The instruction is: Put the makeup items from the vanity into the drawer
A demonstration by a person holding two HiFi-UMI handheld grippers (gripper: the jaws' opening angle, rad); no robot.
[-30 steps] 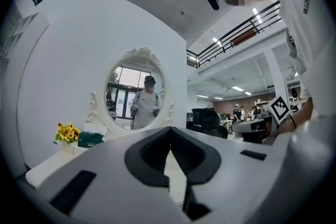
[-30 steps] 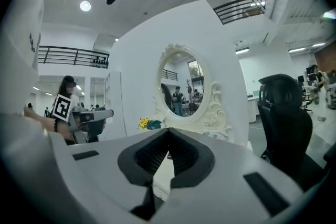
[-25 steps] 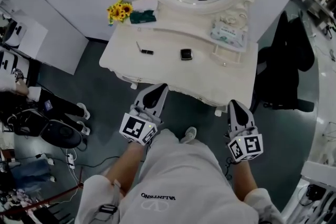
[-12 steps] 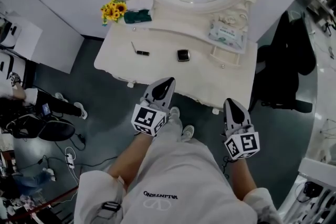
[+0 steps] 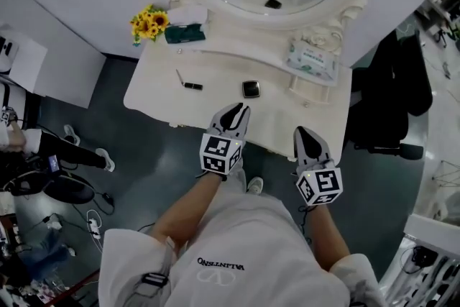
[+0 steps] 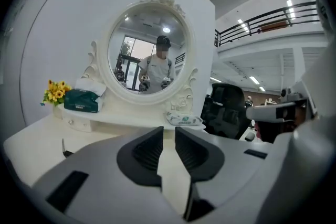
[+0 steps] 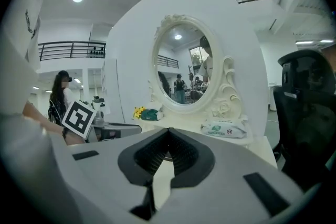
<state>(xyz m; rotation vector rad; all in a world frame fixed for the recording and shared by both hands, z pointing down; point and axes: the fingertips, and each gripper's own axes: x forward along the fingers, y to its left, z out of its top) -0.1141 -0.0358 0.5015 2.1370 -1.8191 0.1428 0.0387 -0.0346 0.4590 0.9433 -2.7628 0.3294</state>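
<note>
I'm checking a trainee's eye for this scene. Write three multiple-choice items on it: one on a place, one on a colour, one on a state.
1. The sunflowers stand at the vanity's:
A. front edge
B. back left corner
C. back right corner

2. The compact on the vanity is:
A. black
B. red
C. yellow

3. The right tongs are:
A. wide open
B. shut on the compact
C. shut and empty

Key:
1 B: the head view shows them on the left, at the side far from the person.
2 A: it looks dark against the cream vanity.
3 C: the right gripper view shows the tips meeting with nothing between them.
</note>
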